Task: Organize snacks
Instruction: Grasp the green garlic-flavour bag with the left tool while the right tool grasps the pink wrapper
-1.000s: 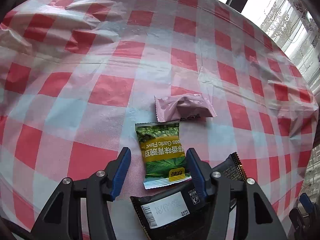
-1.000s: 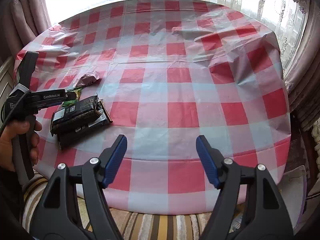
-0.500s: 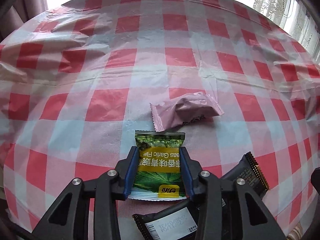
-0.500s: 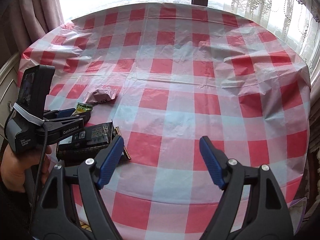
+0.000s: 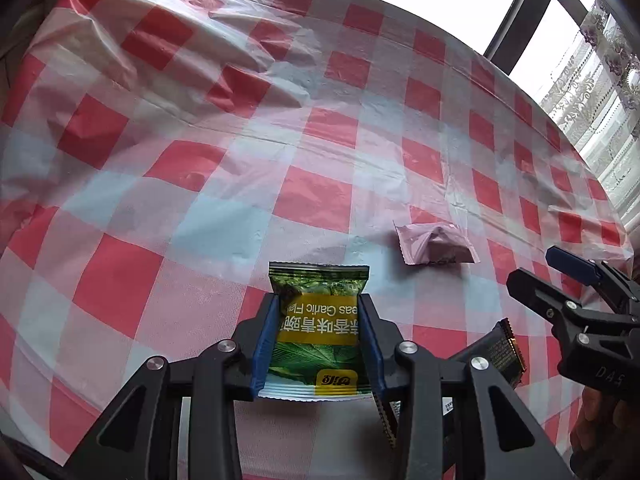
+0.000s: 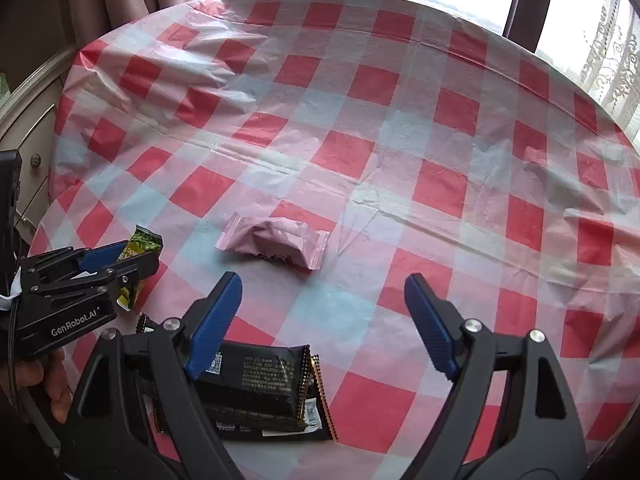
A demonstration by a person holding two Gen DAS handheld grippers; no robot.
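Observation:
My left gripper [image 5: 318, 312] is shut on a green garlic-pea snack packet [image 5: 318, 320] and holds it just above the checked tablecloth [image 5: 200, 200]. From the right wrist view the same gripper [image 6: 132, 258] and packet [image 6: 142, 246] sit at the left. A pink wrapped snack [image 5: 438, 245] lies to the right of it, also in the right wrist view [image 6: 276, 242]. My right gripper [image 6: 322, 308] is open and empty, hovering near the pink snack and over stacked black snack packets [image 6: 260, 388]. One black packet corner [image 5: 500, 352] shows in the left wrist view.
The round table's near edge [image 6: 400, 456] runs just below the black packets. A cabinet with a knob [image 6: 36, 160] stands left of the table. Curtains [image 6: 608, 60] and a window frame [image 6: 532, 0] lie beyond the far side.
My left gripper closed on the green packet and lifted it, shifting left. My right gripper moved forward and left toward the pink snack and black packets.

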